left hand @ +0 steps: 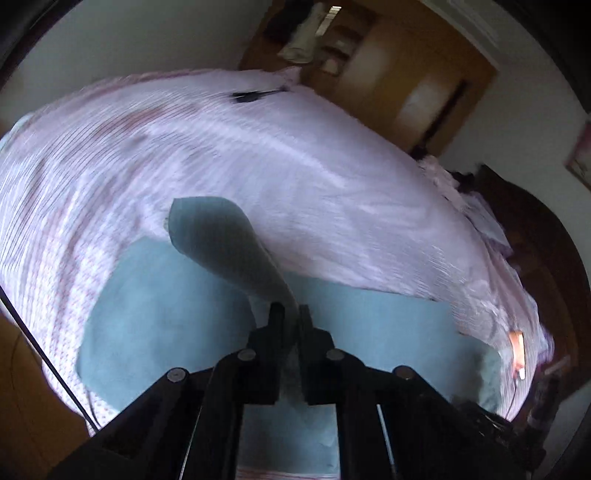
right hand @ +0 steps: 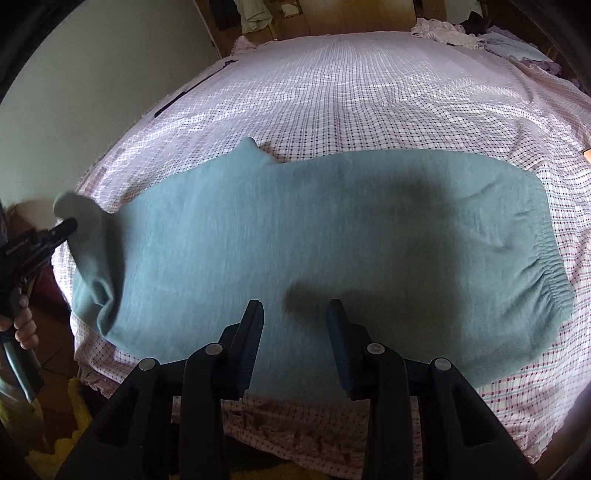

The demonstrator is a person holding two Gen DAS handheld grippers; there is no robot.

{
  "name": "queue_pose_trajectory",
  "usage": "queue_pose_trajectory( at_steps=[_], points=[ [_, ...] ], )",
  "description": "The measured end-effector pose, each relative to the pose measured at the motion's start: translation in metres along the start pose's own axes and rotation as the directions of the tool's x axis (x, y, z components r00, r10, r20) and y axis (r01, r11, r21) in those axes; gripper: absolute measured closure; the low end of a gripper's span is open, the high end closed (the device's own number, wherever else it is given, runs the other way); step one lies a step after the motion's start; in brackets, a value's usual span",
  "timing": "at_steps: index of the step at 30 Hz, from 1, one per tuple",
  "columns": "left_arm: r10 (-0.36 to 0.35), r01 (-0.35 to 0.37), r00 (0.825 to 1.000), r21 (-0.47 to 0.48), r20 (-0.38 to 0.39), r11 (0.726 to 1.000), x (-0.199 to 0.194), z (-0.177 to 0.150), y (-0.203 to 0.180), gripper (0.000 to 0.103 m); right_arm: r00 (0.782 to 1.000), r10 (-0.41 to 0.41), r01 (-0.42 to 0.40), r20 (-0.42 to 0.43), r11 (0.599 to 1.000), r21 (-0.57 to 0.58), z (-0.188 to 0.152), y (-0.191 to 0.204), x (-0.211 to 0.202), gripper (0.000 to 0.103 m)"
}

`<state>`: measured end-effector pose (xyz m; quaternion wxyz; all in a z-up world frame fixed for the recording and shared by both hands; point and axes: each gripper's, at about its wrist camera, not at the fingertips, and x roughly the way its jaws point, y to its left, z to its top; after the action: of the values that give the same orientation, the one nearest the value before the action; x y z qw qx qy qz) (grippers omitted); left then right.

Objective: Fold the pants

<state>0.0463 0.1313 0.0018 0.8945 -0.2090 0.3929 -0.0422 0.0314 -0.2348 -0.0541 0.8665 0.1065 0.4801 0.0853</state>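
Teal pants [right hand: 332,229] lie flat across the near part of a bed with a pink checked sheet [right hand: 369,103], the elastic waistband [right hand: 546,280] at the right. In the right wrist view my left gripper [right hand: 68,225] is at the far left, shut on the leg end [right hand: 85,218] and holding it up off the bed. The left wrist view shows the pinched cloth [left hand: 218,236] rising as a curled flap from that shut gripper [left hand: 291,314], above the flat pants [left hand: 166,314]. My right gripper [right hand: 295,314] hovers open over the pants' near edge, with nothing between its fingers.
A black cable [right hand: 192,88] lies along the sheet's far left. Loose clothes [right hand: 480,33] are piled at the bed's far right corner. A wooden wardrobe [left hand: 406,74] stands beyond the bed. A hand [right hand: 24,328] holds the left gripper's handle. A yellow rug [right hand: 48,454] covers the floor.
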Motion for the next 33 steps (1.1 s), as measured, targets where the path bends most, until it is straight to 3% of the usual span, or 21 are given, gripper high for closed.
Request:
queue_pose_trajectory(
  at_steps=[3,7,10,12,14,16,19,22,25,28,33],
  points=[
    [-0.050,0.052,0.998,0.084,-0.022,0.995,0.007,0.002,-0.032,0.094,1.000,0.008,-0.008,-0.005,1.000,0.010,-0.001,-0.001,0.001,0.074],
    [0.006,0.009,0.996,0.167,-0.089,0.986,0.031,-0.009,-0.063,0.091,1.000,0.007,-0.007,0.001,1.000,0.026,-0.002,-0.005,-0.001,0.074],
    [-0.009,0.038,0.991,0.213,-0.135,0.976,0.042,-0.022,-0.075,0.081,1.000,0.020,-0.020,-0.003,0.998,0.053,-0.003,-0.009,0.001,0.074],
    [-0.035,0.077,0.986,0.262,-0.162,0.962,0.047,-0.028,-0.084,0.069,1.000,0.023,-0.023,-0.007,0.998,0.057,-0.003,-0.010,0.003,0.074],
    [-0.028,0.085,0.982,0.298,-0.189,0.951,0.054,-0.030,-0.091,0.069,1.000,0.023,-0.023,-0.005,0.998,0.054,-0.004,-0.010,0.002,0.074],
    [-0.022,0.077,0.982,0.288,-0.190,0.955,0.055,-0.029,-0.094,0.069,1.000,0.021,-0.021,0.000,0.998,0.053,-0.005,-0.010,0.001,0.074],
    [-0.075,0.114,0.984,0.241,-0.162,0.964,0.043,-0.023,-0.089,0.069,1.000,0.028,-0.028,0.003,0.998,0.064,-0.004,-0.012,0.001,0.074],
    [-0.091,0.109,0.991,0.213,-0.094,0.971,0.022,-0.015,-0.080,0.069,0.999,0.036,-0.036,-0.004,0.997,0.067,-0.005,-0.013,0.004,0.074],
    [-0.027,0.032,0.999,0.186,-0.030,0.982,0.013,-0.008,-0.062,0.069,0.999,0.042,-0.042,-0.006,0.997,0.066,-0.006,-0.012,0.005,0.074],
    [0.048,-0.044,0.998,0.106,-0.042,0.993,0.024,0.003,-0.039,0.069,0.999,0.037,-0.037,-0.004,0.997,0.060,-0.006,-0.011,0.004,0.074],
    [0.031,-0.028,0.997,0.041,-0.071,0.999,0.043,0.011,-0.032,0.069,1.000,0.031,-0.031,0.000,0.997,0.075,-0.006,-0.016,0.003,0.074]
  ],
)
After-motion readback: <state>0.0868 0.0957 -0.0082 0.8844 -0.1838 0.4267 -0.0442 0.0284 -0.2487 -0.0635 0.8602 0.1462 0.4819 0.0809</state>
